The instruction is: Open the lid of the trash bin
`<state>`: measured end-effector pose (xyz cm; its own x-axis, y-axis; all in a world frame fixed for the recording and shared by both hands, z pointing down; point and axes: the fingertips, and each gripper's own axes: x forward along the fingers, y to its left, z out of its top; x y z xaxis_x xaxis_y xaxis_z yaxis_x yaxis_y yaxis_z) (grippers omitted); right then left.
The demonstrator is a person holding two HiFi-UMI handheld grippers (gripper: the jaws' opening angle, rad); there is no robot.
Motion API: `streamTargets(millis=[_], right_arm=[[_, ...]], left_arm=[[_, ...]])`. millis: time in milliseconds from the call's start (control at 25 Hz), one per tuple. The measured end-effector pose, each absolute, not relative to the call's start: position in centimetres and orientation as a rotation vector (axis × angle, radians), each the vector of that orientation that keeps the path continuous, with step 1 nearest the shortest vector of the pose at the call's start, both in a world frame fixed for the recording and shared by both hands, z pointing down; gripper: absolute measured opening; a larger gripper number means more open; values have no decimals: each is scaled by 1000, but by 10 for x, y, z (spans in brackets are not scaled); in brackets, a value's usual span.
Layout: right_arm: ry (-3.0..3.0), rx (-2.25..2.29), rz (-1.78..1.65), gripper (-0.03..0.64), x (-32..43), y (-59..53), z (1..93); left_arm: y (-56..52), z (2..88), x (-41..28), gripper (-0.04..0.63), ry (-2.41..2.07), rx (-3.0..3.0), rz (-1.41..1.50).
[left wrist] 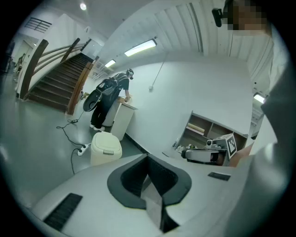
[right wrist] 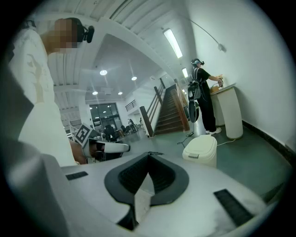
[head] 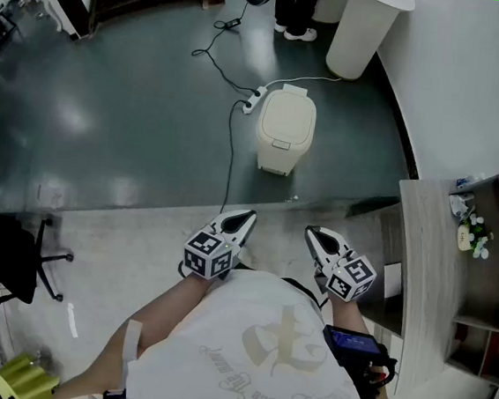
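On the floor ahead: a cream plastic trash bin [head: 285, 129], a rounded box shape, stands upright on the dark floor, well apart from both claws and clear of the wall.
Lid: the smooth, slightly domed lid [head: 288, 114] lies down flat on the bin, with a small tab at its front edge.
Left claw: the left claw [head: 241, 221] is held low in front of the person's body. Its jaws are brought together at the tips with nothing between them. They have black ribbed pads in a white shell, and a marker cube [head: 208, 254] sits behind them.
Right claw: the right claw [head: 314, 235] is likewise closed tip to tip and empty, with its own marker cube [head: 350, 277] behind it.
Floor: the glossy dark grey-green floor [head: 106, 126] shows soft light reflections, and a paler, matte strip lies nearer the person.
Cable: a thin black cable [head: 230, 152] runs past the bin's left side to a white power strip [head: 254, 100] just beside the bin's back corner.
Wall: a plain white wall [head: 475, 76] with dark skirting is on the right.
Bench: a pale wood-grain bench [head: 422, 257] stands at the right with small items at its far end, and cubby shelves [head: 495, 264] lie beyond it.
Far end: a tall white rounded cabinet [head: 360, 29] stands against the wall, and a person in dark clothes [left wrist: 108, 95] stands at it.
Stairs: a wooden staircase [left wrist: 55, 85] with a brown rail shows at the far left of the left gripper view.
Chair: a black office chair [head: 13, 258] on castors is at the near left.
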<state>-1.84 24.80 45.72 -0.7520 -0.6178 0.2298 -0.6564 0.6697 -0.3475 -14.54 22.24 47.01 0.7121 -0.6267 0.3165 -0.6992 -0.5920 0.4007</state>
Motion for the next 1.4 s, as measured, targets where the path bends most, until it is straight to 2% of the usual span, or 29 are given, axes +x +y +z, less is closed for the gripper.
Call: streamTargets(millis=[760, 1400], right_arm=[[-2750, 1162, 702, 5, -3, 241, 468], [-2697, 1258, 749, 5, -25, 190, 471]], left_arm=[[204, 474, -136, 9, -949, 2444, 208], [165, 486, -171, 9, -945, 2397, 203]])
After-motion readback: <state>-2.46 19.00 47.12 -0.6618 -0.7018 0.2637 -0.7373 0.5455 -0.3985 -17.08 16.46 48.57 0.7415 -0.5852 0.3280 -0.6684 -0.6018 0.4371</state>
